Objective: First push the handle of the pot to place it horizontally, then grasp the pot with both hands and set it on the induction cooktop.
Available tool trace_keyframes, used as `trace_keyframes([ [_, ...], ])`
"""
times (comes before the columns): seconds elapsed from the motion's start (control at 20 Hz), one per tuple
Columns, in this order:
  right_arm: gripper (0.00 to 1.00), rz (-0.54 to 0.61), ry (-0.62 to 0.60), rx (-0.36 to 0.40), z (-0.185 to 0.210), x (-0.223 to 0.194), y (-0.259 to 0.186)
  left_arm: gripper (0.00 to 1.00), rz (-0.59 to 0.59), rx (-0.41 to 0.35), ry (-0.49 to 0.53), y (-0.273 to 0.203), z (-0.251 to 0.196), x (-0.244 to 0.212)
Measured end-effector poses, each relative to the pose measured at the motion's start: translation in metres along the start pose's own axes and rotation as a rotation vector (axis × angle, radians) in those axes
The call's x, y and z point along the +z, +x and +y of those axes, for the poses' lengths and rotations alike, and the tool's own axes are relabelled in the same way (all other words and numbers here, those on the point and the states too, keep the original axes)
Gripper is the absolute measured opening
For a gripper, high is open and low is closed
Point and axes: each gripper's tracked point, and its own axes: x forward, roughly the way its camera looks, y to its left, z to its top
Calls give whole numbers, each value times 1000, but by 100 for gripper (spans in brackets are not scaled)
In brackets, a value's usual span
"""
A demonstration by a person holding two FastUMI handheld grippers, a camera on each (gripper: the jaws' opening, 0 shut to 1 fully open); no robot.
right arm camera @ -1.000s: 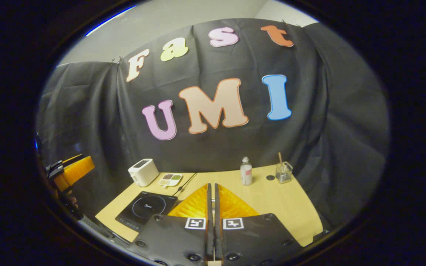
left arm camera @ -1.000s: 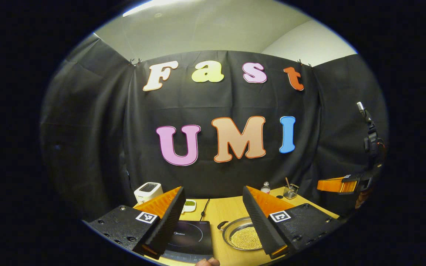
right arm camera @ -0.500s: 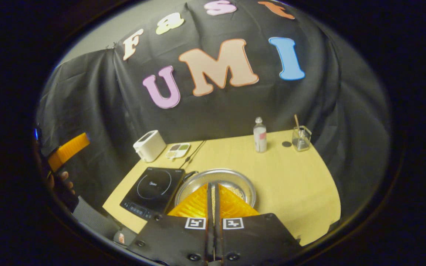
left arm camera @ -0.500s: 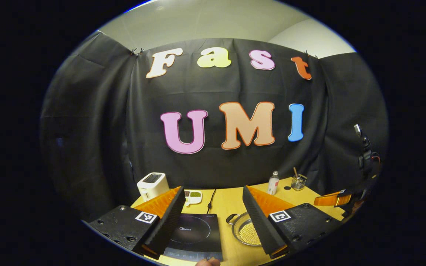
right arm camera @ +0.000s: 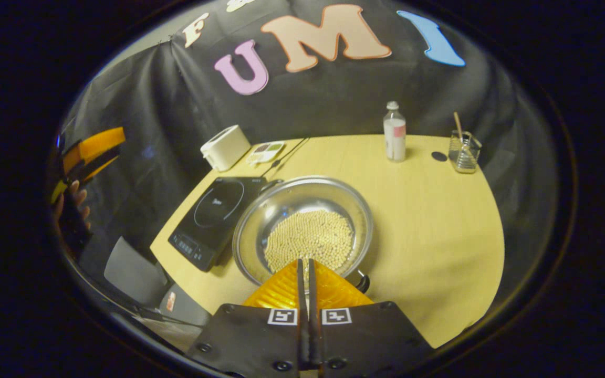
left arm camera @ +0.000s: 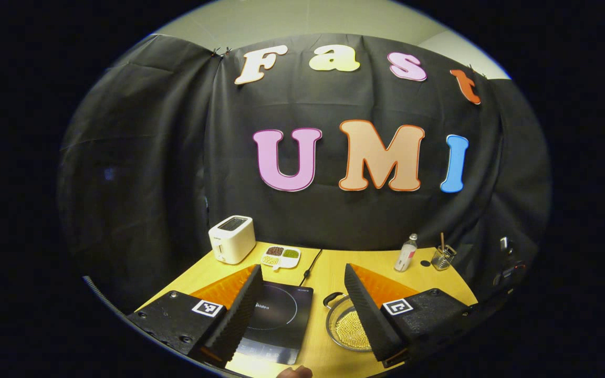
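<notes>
- Right gripper view: right tool (right arm camera: 308, 262) is hovering closed over the pot's (right arm camera: 302, 231) near rim.
- Pot is sitting on the table (right arm camera: 428, 210), touching the induction cooktop's (right arm camera: 213, 218) right edge.
- Left tool (left arm camera: 300, 281) is hanging open, empty, above the cooktop.

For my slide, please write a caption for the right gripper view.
Right gripper, fingers closed, above the bean-filled pot beside the induction cooktop.

Black cloth (left arm camera: 150, 173) drapes the booth around my yellow wooden table (right arm camera: 428, 210), its folds running from nine o'clock to three in the left gripper view. A pale ceiling (left arm camera: 308, 18) shows at twelve. Grey floor (right arm camera: 129, 270) lies below the table's edge at eight o'clock in the right gripper view.
</notes>
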Motion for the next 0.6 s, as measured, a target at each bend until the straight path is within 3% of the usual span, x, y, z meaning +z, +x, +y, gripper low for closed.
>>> trace_keyframes([
  [0.3, 3, 162, -78, 157, 3, -48, 29, 95, 91, 108, 18, -5, 1, -24],
  [0.6, 2, 294, -233, 211, -11, -84, 39, 95, 110, 150, 71, -8, -4, -21],
])
